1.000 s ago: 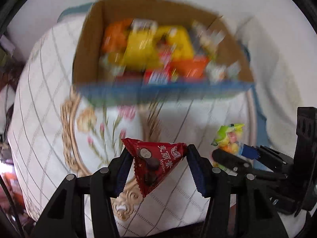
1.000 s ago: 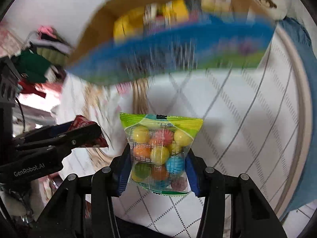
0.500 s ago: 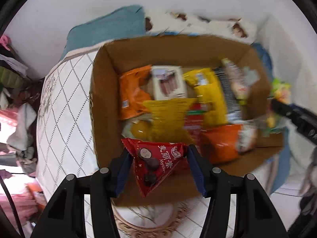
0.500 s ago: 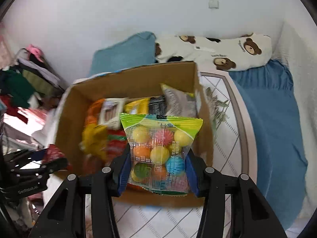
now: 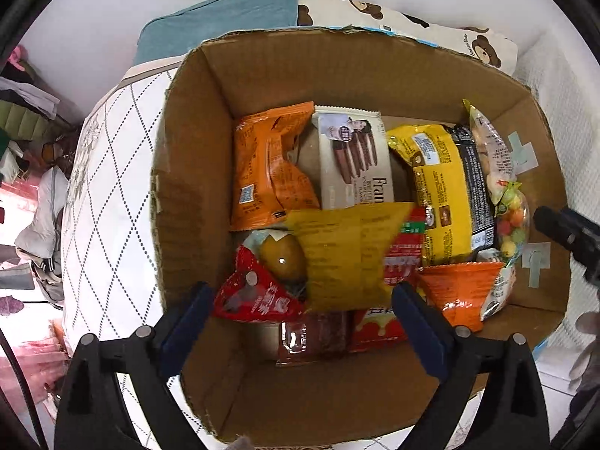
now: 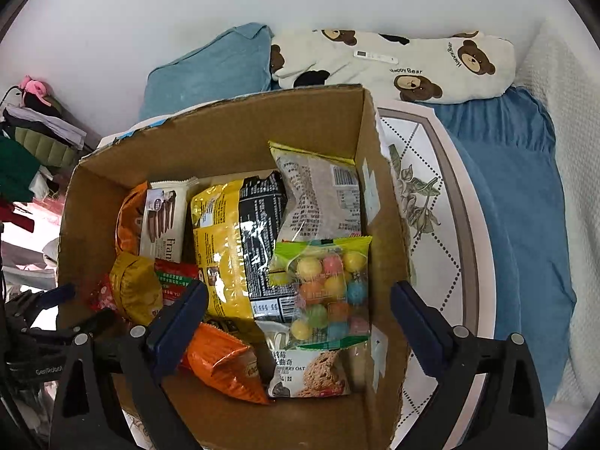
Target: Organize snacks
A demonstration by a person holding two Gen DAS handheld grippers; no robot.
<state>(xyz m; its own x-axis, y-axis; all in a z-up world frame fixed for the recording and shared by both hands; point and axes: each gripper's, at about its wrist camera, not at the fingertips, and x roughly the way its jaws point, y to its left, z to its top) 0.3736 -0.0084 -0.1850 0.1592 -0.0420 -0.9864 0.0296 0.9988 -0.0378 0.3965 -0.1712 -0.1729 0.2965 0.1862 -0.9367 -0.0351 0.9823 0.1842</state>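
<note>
- Left claw (image 5: pixel 300 307): jaws spread wide above the cardboard box (image 5: pixel 187 172), gripping nothing.
- Red triangular packet (image 5: pixel 255 296): lies loose in the box, near the left finger, against a yellow packet (image 5: pixel 345 255).
- Right claw (image 6: pixel 298 313): jaws spread wide, gripping nothing.
- Bag of coloured candy balls (image 6: pixel 326 292): rests on other snacks by the box's right wall.
- Box stands on a bed.

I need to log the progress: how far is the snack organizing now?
Done: many snacks lie in the cardboard box, including the red triangular packet and the candy ball bag. In hand: nothing; left hand-held gripper and right hand-held gripper are open above it. Left: no loose snack shows outside.
</note>
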